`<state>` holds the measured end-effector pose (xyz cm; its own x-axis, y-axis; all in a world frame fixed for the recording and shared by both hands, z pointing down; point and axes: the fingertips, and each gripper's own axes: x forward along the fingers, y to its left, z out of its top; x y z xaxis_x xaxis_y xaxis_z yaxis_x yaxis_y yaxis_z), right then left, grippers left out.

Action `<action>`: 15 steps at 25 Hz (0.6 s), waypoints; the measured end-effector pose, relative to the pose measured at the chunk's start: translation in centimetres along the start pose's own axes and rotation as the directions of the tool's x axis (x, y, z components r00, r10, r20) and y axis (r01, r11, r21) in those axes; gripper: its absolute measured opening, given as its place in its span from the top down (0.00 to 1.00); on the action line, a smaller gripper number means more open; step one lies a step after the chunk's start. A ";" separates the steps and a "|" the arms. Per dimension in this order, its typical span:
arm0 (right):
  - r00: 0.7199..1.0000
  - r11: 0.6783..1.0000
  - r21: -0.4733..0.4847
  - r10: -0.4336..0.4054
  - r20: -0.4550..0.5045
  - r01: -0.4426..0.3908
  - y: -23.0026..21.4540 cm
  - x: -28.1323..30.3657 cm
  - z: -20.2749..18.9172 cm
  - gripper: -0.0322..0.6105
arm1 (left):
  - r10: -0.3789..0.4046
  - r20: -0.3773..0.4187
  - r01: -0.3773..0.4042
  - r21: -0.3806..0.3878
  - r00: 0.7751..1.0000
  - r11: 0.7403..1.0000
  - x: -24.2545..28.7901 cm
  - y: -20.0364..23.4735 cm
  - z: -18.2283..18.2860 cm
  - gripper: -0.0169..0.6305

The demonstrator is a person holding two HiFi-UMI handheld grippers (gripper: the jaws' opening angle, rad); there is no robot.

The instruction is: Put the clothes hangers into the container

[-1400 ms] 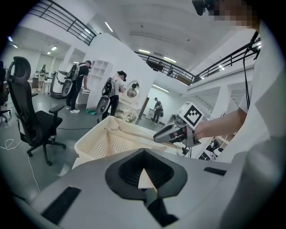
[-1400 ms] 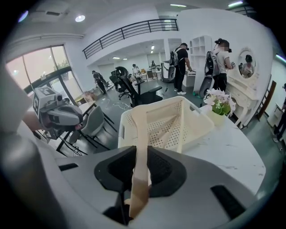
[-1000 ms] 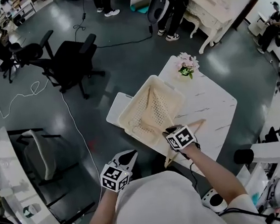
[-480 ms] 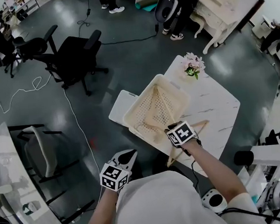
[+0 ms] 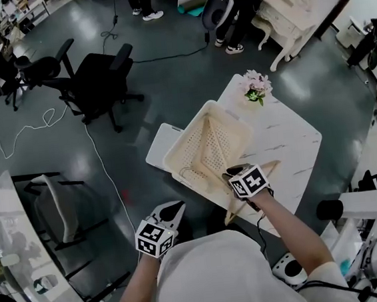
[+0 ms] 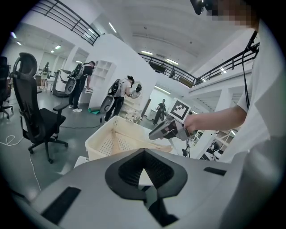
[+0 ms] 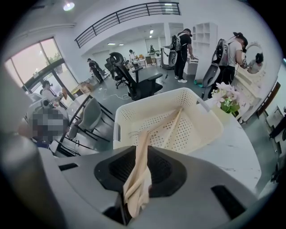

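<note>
A cream perforated basket point(image 5: 234, 127) stands on the white marble table point(image 5: 287, 136), with a wooden hanger point(image 5: 209, 143) lying inside it. My right gripper point(image 5: 236, 175) hangs over the basket's near rim, pointing steeply down, shut on a beige wooden hanger point(image 7: 139, 156) that reaches up over the rim of the basket point(image 7: 210, 129). Another wooden hanger point(image 5: 269, 166) lies on the table beside that hand. My left gripper point(image 5: 176, 210) is held low, off the table's near-left side, shut with nothing in it. From it I see the basket point(image 6: 100, 143) and the right gripper point(image 6: 166, 129).
A small vase of pink flowers point(image 5: 254, 86) stands at the table's far end. A flat white board point(image 5: 156, 147) sticks out under the basket's left side. Black office chairs point(image 5: 97, 83) and a cable point(image 5: 103, 169) are on the floor to the left. People stand far behind.
</note>
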<state>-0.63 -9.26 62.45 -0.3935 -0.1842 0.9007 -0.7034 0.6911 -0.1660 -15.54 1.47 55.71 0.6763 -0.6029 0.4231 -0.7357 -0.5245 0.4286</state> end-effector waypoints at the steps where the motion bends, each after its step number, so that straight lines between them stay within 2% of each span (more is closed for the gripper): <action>1: 1.000 1.000 0.009 -0.001 0.007 0.000 -0.2 -0.3 -0.4 0.81 | -0.002 -0.001 0.002 0.002 1.000 1.000 0.1 -0.1 0.0 0.96; 6: 0.996 0.993 0.115 0.001 0.094 -0.012 -2.1 -2.5 -1.9 0.82 | -0.020 -0.006 0.021 0.019 1.000 1.000 0.9 -0.6 0.2 0.96; 15: 0.971 0.973 0.230 -0.039 0.238 -0.017 -4.5 -6.3 -5.1 0.84 | -0.065 -0.001 0.065 0.038 0.998 0.997 3.1 -2.5 1.5 0.96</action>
<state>8.05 -7.70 59.55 -0.4948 -0.3721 0.7853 -0.8141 0.5145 -0.2692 -11.66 0.01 54.75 0.7229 -0.5671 0.3947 -0.6909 -0.5850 0.4247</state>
